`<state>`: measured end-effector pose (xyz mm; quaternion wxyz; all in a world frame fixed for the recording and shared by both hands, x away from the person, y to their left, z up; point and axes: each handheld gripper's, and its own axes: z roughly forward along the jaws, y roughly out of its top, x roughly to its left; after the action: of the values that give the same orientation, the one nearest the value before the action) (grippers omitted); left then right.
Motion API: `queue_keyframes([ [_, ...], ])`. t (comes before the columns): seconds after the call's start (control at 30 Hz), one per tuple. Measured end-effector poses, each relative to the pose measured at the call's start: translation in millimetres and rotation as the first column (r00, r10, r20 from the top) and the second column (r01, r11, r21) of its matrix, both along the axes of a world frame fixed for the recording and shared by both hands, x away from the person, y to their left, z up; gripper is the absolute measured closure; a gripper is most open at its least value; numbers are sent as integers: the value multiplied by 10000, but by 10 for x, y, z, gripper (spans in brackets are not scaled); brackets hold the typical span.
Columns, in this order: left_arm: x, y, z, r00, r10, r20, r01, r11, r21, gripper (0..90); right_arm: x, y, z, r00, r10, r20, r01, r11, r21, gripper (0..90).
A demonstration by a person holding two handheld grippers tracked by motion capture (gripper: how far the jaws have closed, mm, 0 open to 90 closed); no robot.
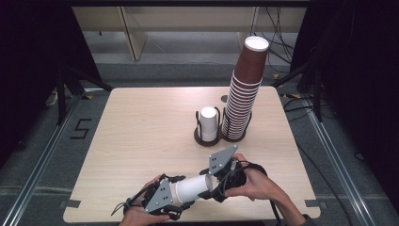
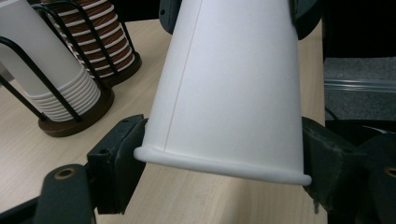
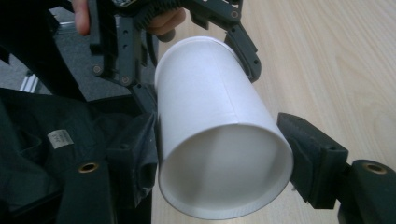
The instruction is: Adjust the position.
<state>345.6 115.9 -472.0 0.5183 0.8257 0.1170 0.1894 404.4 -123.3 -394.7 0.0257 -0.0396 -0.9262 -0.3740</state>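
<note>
Two grippers share one white cup [image 1: 192,187], which lies on its side in the air just above the near edge of the table [image 1: 141,132], between the person's hands. We see the left gripper [image 2: 219,163] clamped on the wide end, its pads pressing either side just behind the rolled rim. The right gripper [image 3: 224,158] is closed on the narrow end, its pads set against the wall beside the recessed base.

We read this two-ended hold as a way to work on the cup rather than carry it. With one grip at each end, the hands can pull or twist against each other. That would suit freeing a cup nested inside another, though we cannot tell whether a second cup sits within this one. Holding it level and close to the body keeps both ends within easy reach of the jaws.

Farther back, a short stack of white cups [image 1: 208,123] stands in a wire holder. A tall stack of brown cups [image 1: 242,94] stands in the holder just beside it and leans a little. Both are well apart from the hands, so nothing there gets knocked. We judge the held cup belongs with the white stack.
</note>
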Motion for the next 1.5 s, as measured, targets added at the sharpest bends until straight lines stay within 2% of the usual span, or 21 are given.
queue_keyframes([
  [0.1, 15, 16, -10, 10000, 1, -9, -1, 9991, -435, 193, 12, -19, 8, 9999, 33, -129, -31, 9999, 118, 337],
  [0.17, 21, 25, -23, 9999, 48, -145, -65, 9931, -1171, 175, 31, -48, 32, 9998, 115, -188, -106, 9987, 495, 343],
  [0.2, 31, 51, -16, 9997, 20, -224, -58, 9850, -1727, 159, 49, -82, 54, 9995, 108, -288, -87, 9973, 729, 344],
  [0.23, 31, 51, -16, 9997, 20, -224, -58, 9850, -1727, 160, 49, -82, 54, 9995, 108, -288, -87, 9973, 729, 344],
  [0.3, 37, 93, 11, 9993, -121, -357, 21, 9639, -2664, 164, 92, -150, 70, 9986, 170, -506, -105, 9920, 1255, 345],
  [0.53, 52, 141, 53, 9987, -473, -197, 392, 9532, -2999, 229, 137, -219, 74, 9962, 245, -839, -90, 9836, 1801, 347],
  [0.6, 49, 141, 57, 9987, -472, -212, 391, 9572, -2869, 243, 137, -217, 67, 9953, 224, -941, -64, 9860, 1665, 344],
  [0.63, 39, 144, 67, 9989, -372, -268, 290, 9657, -2582, 243, 134, -215, 64, 9955, 173, -931, -26, 9878, 1558, 336],
  [0.73, 36, 131, 80, 9992, -299, -267, 237, 9779, -2077, 257, 77, -175, 72, 10000, -30, -75, 35, 9975, 704, 249],
  [0.8, 29, 116, 85, 9991, -266, -326, 202, 9833, -1806, 260, 58, -163, 82, 10000, -16, 39, 14, 9984, 564, 251],
  [0.83, 27, 100, 80, 9990, -243, -372, 174, 9843, -1755, 263, 27, -140, 98, 9993, 64, 375, -74, 9996, 256, 240],
  [0.87, 22, 92, 87, 9987, -191, -475, 128, 9914, -1299, 262, -17, -97, 119, 9941, 81, 1082, -54, 9997, -254, 196],
  [0.93, 18, 80, 84, 9985, -133, -539, 65, 9923, -1237, 263, -36, -82, 127, 9923, 123, 1236, -74, 9992, -403, 200],
  [1.0, 13, 68, 91, 9984, -117, -545, 67, 9958, -910, 263, -82, -28, 126, 9815, 438, 1865, -254, 9946, -1002, 191],
  [1.13, -6, 47, 116, 9979, -107, -641, 68, 9982, -602, 263, -167, 82, 80, 9730, 907, 2121, -493, 9800, -1928, 192],
  [1.23, -15, 36, 116, 9979, -247, -600, 208, 9977, -652, 262, -185, 149, 41, 9594, 1162, 2571, -496, 9666, -2515, 196],
  [1.27, -22, 39, 124, 9978, -252, -617, 220, 9984, -522, 262, -181, 183, 15, 9493, 1366, 2832, -569, 9605, -2725, 193],
  [1.37, -19, 38, 124, 9978, -354, -561, 323, 9979, -560, 262, -194, 205, -5, 9441, 1566, 2901, -687, 9542, -2913, 223],
  [1.4, -24, 45, 134, 9979, -307, -570, 283, 9987, -426, 262, -221, 205, -9, 9521, 1292, 2770, -389, 9501, -3094, 226],
  [1.43, -24, 45, 134, 9978, -332, -571, 306, 9985, -459, 262, -200, 226, -35, 9391, 1713, 2979, -701, 9442, -3218, 264],
  [1.5, -25, 46, 131, 9973, -419, -600, 390, 9981, -473, 262, -220, 220, -40, 9452, 1490, 2905, -478, 9433, -3284, 303],
])
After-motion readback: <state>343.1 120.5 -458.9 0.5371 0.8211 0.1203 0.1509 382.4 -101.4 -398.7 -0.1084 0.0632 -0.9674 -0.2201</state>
